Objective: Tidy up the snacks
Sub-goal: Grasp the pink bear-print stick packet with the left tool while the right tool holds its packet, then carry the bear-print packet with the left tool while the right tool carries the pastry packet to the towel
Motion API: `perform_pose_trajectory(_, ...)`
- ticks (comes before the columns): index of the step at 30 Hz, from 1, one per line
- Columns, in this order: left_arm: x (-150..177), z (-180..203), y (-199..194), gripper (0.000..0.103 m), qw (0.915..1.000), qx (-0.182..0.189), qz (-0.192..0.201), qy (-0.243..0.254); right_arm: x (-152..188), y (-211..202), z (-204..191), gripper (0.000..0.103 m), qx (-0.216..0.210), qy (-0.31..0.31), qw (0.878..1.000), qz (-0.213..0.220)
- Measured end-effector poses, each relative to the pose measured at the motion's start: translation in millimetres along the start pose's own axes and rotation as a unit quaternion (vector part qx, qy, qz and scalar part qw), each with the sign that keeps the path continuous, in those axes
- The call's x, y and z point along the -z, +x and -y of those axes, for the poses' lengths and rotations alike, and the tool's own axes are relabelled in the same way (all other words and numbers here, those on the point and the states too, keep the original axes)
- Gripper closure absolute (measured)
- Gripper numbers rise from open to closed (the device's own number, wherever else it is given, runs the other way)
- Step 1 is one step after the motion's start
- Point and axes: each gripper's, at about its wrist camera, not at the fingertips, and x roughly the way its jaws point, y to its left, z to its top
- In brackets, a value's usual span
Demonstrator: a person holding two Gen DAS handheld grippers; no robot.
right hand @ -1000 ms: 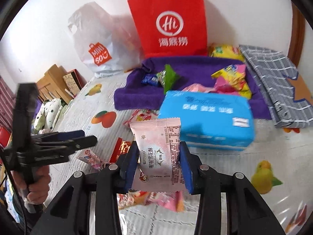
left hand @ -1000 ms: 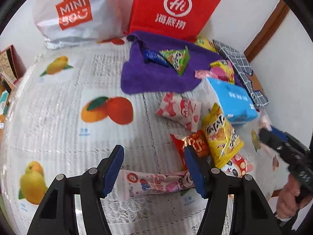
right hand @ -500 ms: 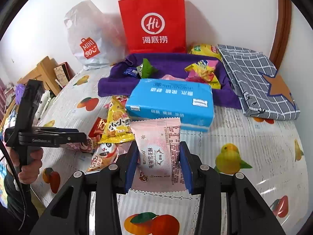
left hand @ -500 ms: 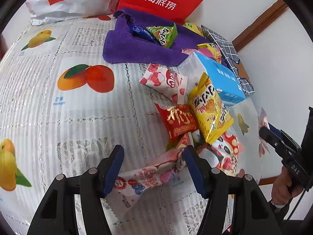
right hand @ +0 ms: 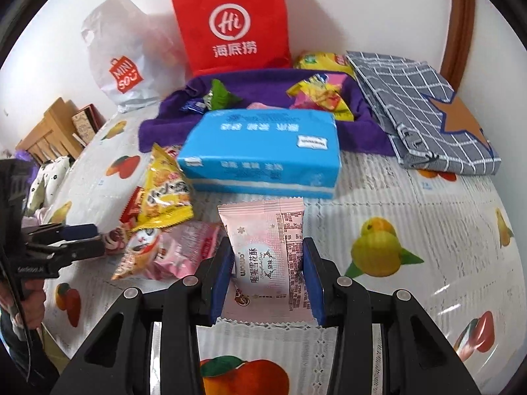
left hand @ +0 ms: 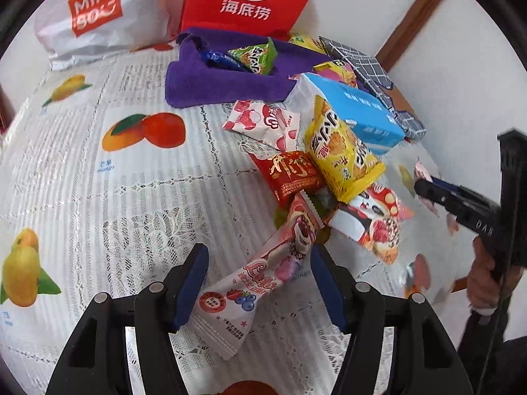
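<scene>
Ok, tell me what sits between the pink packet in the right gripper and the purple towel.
The blue tissue pack lies straight across the way: the pink packet, clamped in the right gripper, sits just in front of it, and the purple towel lies right behind it. The packet would have to pass over or round the pack.

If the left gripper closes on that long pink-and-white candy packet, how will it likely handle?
Probably floppy: the long packet already bends along its length, its far end tucked in the snack pile. It looks thin and likely light. Its glossy film may slip between the left gripper's open jaws, and lifting could drag neighbouring packets.
</scene>
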Motion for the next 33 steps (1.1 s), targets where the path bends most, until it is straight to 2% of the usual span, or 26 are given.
perform_pose_trajectory(2, 2.8, 7.1, 2.2, 0.043, 0.9995, -0.023, 0.007, 0.021, 1.8, 2.6, 1.2, 0.062, 0.001, 0.003, 1.0, -0.004)
perform_pose_trajectory(4, 4.7, 14.2, 4.5, 0.049, 0.998, -0.045, 0.012, 0.043, 2.9, 3.4, 1.0, 0.062, 0.002, 0.004, 1.0, -0.005)
perform_pose_trajectory(7, 6.2, 20.7, 6.8, 0.069, 0.9959, -0.063, 0.018, 0.063, 3.3, 4.0, 0.8, 0.062, 0.003, 0.004, 1.0, -0.005)
perform_pose_trajectory(8, 6.6, 21.3, 7.2, 0.08, 0.9953, -0.068, 0.021, 0.066, 3.5, 4.3, 1.3, 0.062, 0.003, 0.004, 1.0, -0.005)
perform_pose_trajectory(11, 6.7, 15.5, -0.1, 0.086, 0.9962, -0.061, 0.031, 0.053, 5.2, 5.0, 2.5, 0.062, 0.004, 0.005, 1.0, -0.004)
perform_pose_trajectory(15, 6.6, 3.5, -9.0, 0.086, 0.9976, -0.051, 0.041, 0.021, 7.8, 7.2, 9.0, 0.062, 0.006, 0.01, 1.0, -0.003)
perform_pose_trajectory(21, 4.5, 4.0, 2.8, 0.08, 0.9964, -0.074, 0.038, 0.011, 13.0, 21.6, 12.5, 0.062, 0.011, 0.018, 1.0, -0.01)
perform_pose_trajectory(24, 4.1, 10.2, 6.5, 0.079, 0.994, -0.099, 0.042, 0.018, 17.0, 29.7, 12.3, 0.062, 0.016, 0.01, 1.0, -0.016)
perform_pose_trajectory(28, 3.4, 18.7, 8.9, 0.082, 0.9907, -0.126, 0.045, 0.025, 20.1, 34.8, 10.0, 0.059, 0.02, -0.003, 1.0, -0.008)
perform_pose_trajectory(33, -0.2, 20.3, 1.1, 0.085, 0.9912, -0.125, 0.045, 0.007, 19.1, 30.7, 12.7, 0.062, 0.016, -0.005, 1.0, -0.003)
